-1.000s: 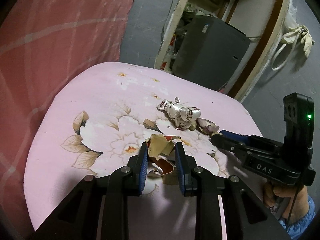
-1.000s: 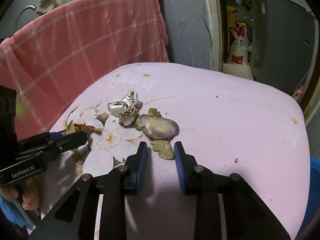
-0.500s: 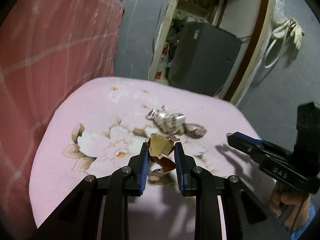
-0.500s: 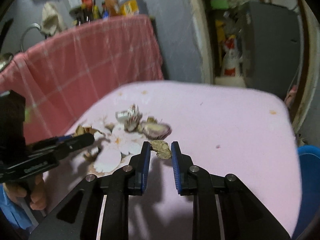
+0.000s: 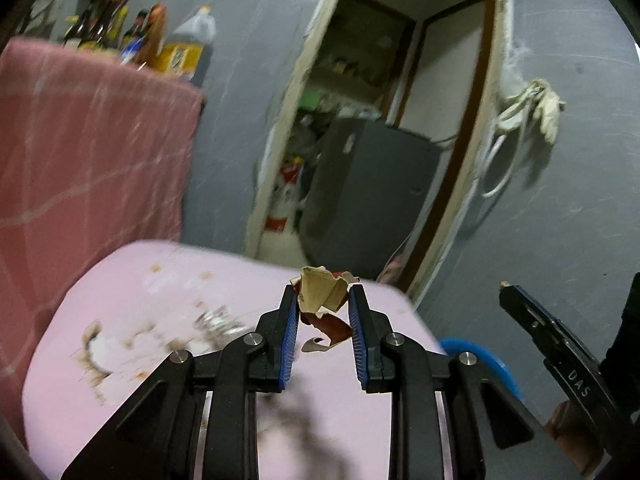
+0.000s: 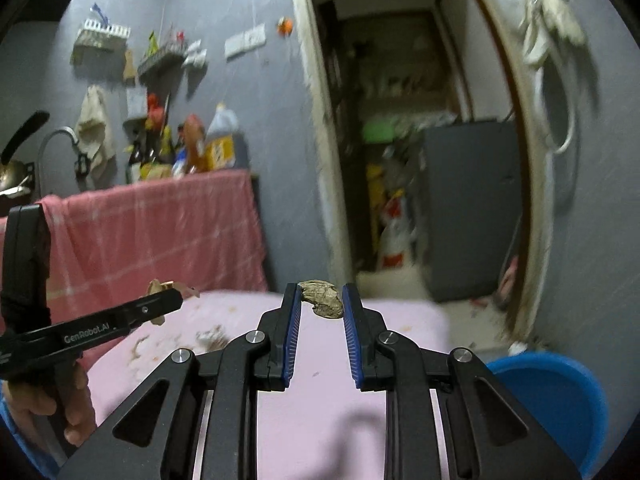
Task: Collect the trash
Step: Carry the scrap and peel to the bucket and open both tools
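A: Start close in. What do the fingers have?

B: The left gripper (image 5: 323, 300) is clamped on a scrap of torn tan card with a reddish peel (image 5: 322, 300) hanging under it. The right gripper (image 6: 319, 296) is pinched on a small brown shrivelled lump (image 6: 324, 299). Both pieces are held in the air above the pink counter (image 5: 140, 280).

A: And beyond those?

B: On the counter, a crumpled silvery wrapper (image 5: 216, 320) and some dark bits lie by the flower print, too blurred to sort out. Off the counter's right edge sits a blue bin (image 6: 552, 400); its rim also shows in the left view. Farther off, past the counter, is a doorway with a dark grey cabinet (image 5: 360, 196).

A: So which step is this?

B: Carrying, I'd say: two pieces gripped, not yet dropped. The next move calls for swinging both to the counter's right, over the blue bin, and opening the fingers there, then coming for the wrapper.
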`<state>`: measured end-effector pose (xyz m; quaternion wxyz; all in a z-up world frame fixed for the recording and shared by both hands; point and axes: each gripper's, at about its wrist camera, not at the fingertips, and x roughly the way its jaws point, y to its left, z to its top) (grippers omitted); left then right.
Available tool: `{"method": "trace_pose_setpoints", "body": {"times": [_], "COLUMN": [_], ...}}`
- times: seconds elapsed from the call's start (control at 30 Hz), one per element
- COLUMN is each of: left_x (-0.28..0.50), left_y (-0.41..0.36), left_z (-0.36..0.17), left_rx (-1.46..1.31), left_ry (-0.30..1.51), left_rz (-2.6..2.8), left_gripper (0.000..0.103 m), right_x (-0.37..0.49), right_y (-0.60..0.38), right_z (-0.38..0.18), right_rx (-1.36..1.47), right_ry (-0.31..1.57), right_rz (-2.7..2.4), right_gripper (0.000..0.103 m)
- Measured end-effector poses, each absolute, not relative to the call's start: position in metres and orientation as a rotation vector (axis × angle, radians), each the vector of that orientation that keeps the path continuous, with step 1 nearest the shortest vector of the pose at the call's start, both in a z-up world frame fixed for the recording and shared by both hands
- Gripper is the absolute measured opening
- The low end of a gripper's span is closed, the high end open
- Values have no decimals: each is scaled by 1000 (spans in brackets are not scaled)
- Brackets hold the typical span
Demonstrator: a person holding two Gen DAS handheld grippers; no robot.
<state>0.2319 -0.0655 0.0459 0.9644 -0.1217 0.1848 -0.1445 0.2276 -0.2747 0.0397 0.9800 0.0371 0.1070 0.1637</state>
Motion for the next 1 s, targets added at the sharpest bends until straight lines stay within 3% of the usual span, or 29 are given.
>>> {"method": "trace_pose_setpoints", "body": {"times": [0.43, 1.0], "left_x": [233, 269], "left_y": [-164, -260], "left_z": [79, 36], "left_rx": [-214, -157], "left_ry": [246, 418], "left_rz": [-446, -572], "left_gripper": [21, 21], "right_x": [192, 200], "right_y": [-356, -435], "right_z": [67, 18], "right_rx": [84, 193], "right_ry": [34, 186], "right_rz": [91, -35], "right_gripper": [19, 19]}}
